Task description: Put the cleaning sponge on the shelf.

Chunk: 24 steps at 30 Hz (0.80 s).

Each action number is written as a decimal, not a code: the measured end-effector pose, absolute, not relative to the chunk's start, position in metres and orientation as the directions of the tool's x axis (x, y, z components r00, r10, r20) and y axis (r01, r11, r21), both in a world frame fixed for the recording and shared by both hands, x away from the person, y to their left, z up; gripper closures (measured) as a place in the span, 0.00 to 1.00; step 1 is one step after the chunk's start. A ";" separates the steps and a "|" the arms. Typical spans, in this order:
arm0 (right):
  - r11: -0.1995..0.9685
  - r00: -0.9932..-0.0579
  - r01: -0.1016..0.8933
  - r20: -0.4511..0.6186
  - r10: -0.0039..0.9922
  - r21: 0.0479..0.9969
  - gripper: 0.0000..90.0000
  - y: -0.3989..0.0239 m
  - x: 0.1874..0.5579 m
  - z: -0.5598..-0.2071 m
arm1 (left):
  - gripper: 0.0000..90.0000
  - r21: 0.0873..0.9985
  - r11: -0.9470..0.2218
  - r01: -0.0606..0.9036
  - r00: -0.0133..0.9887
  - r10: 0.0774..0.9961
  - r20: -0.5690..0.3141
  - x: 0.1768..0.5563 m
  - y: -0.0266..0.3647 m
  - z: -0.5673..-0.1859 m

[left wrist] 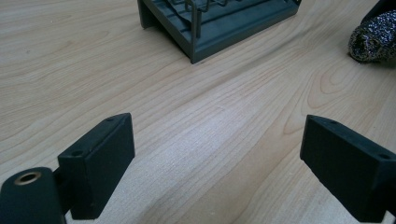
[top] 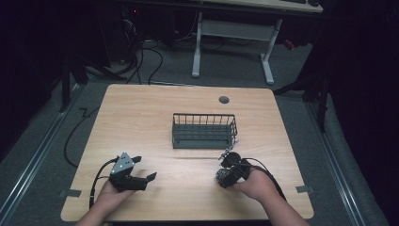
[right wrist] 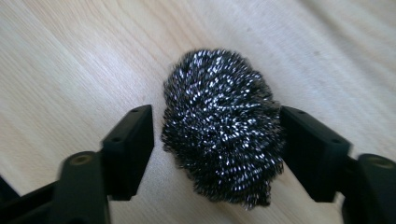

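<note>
Bracketing the steel-wool scourer (right wrist: pixel 223 126) w/ our right gripper (right wrist: pixel 217 140): one pad touches, other just off, no squeeze; left gripper (left wrist: pixel 217 158) open over the table (left wrist: pixel 196 116).

table (top: pixel 141 117): light wood | on it: wire basket (top: pixel 203 131); steel scourer (right wrist: pixel 223 126)

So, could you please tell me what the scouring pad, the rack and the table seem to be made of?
Scouring pad: apparently steel wool, tangled strands glinting silver. Rack: dark grey with a matte finish, thin upright bars; coated wire or plastic, hard to say. Table: pale wood or wood-look laminate, printed-looking grain, smooth sheen.
</note>
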State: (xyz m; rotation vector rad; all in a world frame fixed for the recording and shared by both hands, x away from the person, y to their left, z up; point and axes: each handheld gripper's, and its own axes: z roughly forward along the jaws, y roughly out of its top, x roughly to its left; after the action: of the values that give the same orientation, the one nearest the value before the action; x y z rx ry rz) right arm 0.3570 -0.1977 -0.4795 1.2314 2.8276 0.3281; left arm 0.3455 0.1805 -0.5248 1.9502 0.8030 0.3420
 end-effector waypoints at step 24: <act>0.629 -0.652 0.744 0.043 0.757 0.227 0.46 -0.206 0.351 -0.463 | 0.12 0.863 -0.322 0.390 0.742 0.664 -0.088 0.345 0.180 -0.525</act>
State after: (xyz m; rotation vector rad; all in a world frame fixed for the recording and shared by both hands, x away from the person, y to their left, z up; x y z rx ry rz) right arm 0.3508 -0.2061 -0.4632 1.2835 2.7833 0.3482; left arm 0.3446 0.1800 -0.5246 1.9521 0.8033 0.3478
